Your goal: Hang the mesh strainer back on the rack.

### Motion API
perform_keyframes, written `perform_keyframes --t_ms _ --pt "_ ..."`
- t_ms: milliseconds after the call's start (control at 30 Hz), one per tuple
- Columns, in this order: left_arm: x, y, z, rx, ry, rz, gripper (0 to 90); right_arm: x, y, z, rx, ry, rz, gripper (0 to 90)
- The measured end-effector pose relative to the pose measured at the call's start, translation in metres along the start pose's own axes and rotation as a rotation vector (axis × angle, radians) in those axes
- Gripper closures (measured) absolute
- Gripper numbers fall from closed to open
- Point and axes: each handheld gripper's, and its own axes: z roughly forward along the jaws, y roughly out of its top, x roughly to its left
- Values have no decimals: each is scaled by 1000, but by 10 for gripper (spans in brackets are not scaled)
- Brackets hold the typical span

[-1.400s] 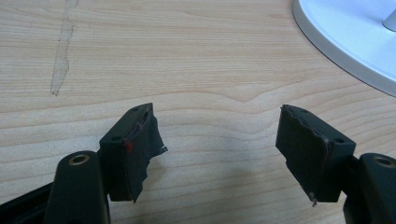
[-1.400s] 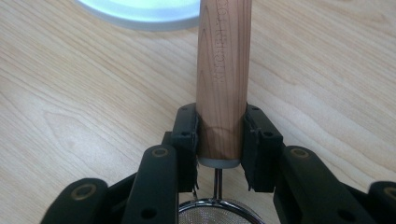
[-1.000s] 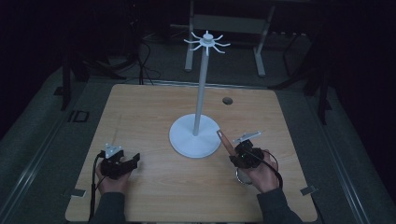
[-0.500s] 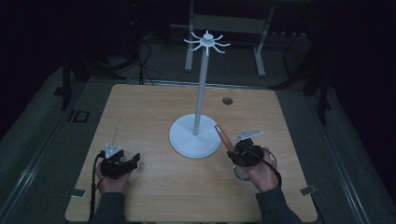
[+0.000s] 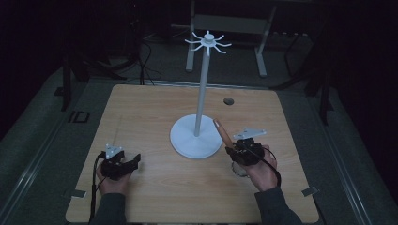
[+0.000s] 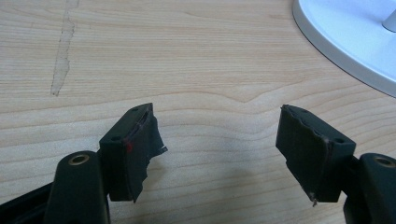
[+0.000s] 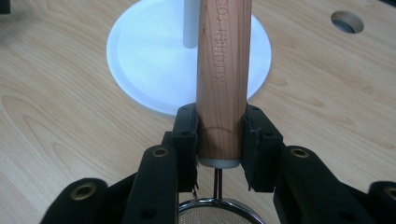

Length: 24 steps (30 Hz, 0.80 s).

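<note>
My right gripper (image 7: 219, 140) is shut on the wooden handle (image 7: 223, 70) of a small strainer, whose metal mesh bowl (image 7: 219, 212) lies just under the jaws. From above, the right gripper (image 5: 234, 151) sits right of the stand's base and the wooden handle (image 5: 221, 131) slants up and left over the base's edge. A white hook stand (image 5: 202, 89) with a round base (image 5: 195, 137) and a ring of pegs on top stands mid-table. My left gripper (image 5: 133, 161) rests low at the front left, open, its jaws (image 6: 219, 149) wide apart over bare wood.
The wooden table (image 5: 150, 108) has a round cable hole (image 5: 228, 101) at the back right. Dark floor, cables and a metal frame (image 5: 225, 28) lie beyond the far edge. The stand's base (image 6: 350, 42) reaches into the left gripper view's top right.
The right gripper with the strainer has shifted slightly left toward the stand's base, handle tip now over its edge. The left gripper has stayed put.
</note>
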Motion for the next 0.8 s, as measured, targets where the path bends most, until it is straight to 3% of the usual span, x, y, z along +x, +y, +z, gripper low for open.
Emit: perform_keyframes --t_ms 433,800 --pt "0 0 0 0 -1 -1 292 4 7 -7 -84 -10 -18 691" --pt "0 0 0 -1 -2 -2 292 5 13 -12 -156 -9 14 691"
